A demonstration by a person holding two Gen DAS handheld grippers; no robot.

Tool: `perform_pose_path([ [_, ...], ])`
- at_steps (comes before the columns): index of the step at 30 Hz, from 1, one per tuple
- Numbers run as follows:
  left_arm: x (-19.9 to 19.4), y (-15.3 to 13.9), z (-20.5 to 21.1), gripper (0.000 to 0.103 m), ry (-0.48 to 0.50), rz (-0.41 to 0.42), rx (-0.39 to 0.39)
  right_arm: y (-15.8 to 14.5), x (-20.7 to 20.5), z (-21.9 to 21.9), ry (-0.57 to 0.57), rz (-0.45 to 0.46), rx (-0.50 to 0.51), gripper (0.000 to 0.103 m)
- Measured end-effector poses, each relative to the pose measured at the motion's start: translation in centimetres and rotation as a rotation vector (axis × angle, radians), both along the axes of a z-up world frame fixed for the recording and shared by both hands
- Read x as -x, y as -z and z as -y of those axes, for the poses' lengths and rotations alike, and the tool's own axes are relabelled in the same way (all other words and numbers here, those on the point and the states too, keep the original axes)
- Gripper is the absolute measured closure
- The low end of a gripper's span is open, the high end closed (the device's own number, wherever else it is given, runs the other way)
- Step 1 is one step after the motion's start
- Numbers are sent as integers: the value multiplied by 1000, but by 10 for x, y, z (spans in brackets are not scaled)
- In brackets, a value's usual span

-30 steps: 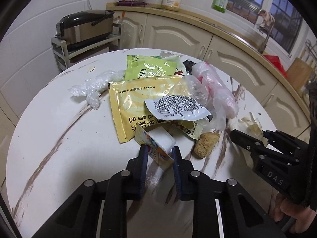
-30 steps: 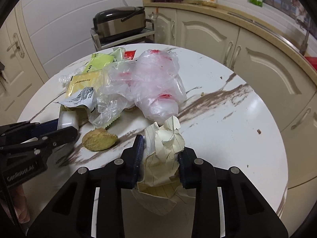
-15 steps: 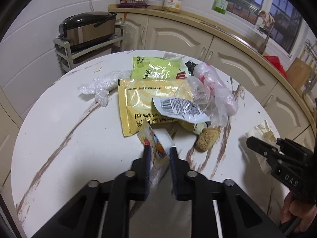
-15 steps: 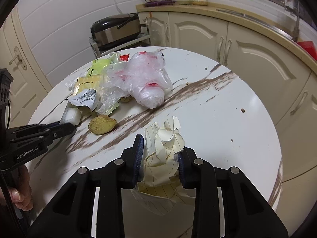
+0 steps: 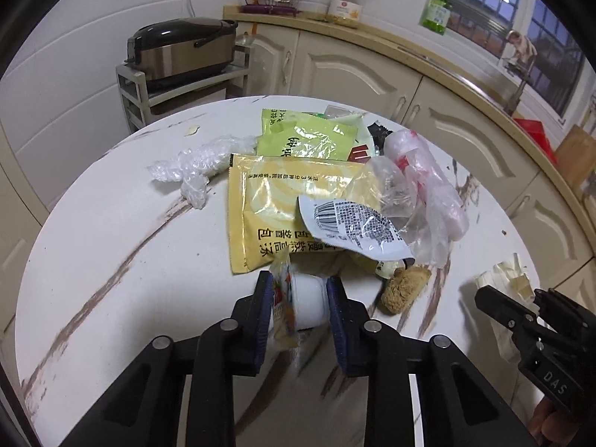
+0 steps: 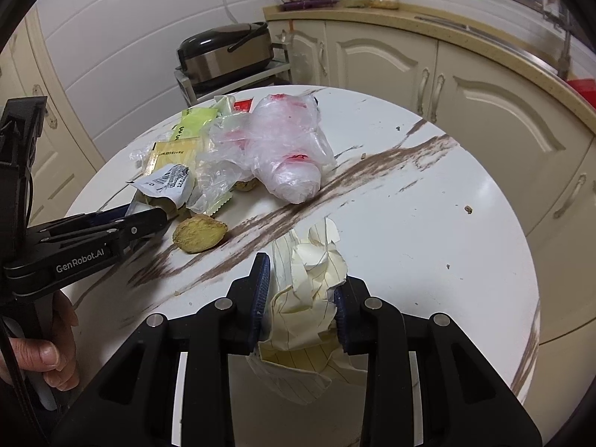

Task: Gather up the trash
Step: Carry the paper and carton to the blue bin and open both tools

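Both my grippers loaded at the trash pile.

My left gripper (image 5: 298,294) is clamped on a small white cup (image 5: 307,300) with its colourful lid peeled up, at the near side of the round table (image 5: 104,246); the yellow packet (image 5: 283,208) lies just beyond. My right gripper (image 6: 301,290) grips crumpled lined paper (image 6: 309,298) near the table's front edge, the brown lump (image 6: 199,232) well off to its left.

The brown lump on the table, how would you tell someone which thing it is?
Look at the round white table with brown streaks. At the near edge of the trash pile, just past the left gripper, lies the brown lump. It is the only rough, crumbly, yellow-brown piece; everything around it is shiny plastic or paper.
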State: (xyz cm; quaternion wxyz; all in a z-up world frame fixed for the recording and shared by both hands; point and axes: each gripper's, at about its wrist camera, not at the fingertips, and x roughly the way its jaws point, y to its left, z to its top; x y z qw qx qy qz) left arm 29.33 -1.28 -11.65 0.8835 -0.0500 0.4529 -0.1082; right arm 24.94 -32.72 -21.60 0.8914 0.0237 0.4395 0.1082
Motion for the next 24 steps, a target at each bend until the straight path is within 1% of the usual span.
perform_pose_path([
  [3,9,-4,-6,85,3,10,13,-2,3,3,10,10,-14,74],
  [10,40,-11,-14,85,24,6,30,-11,22,14,24,33,-50,74],
  [13,54,-23,-10,85,41,30,29,-15,32,23,38,42,-67,74],
  [19,74,-47,7,85,80,69,35,-23,49,45,76,62,-97,74],
  [24,83,-68,42,85,148,113,22,-33,67,68,124,96,-110,74],
])
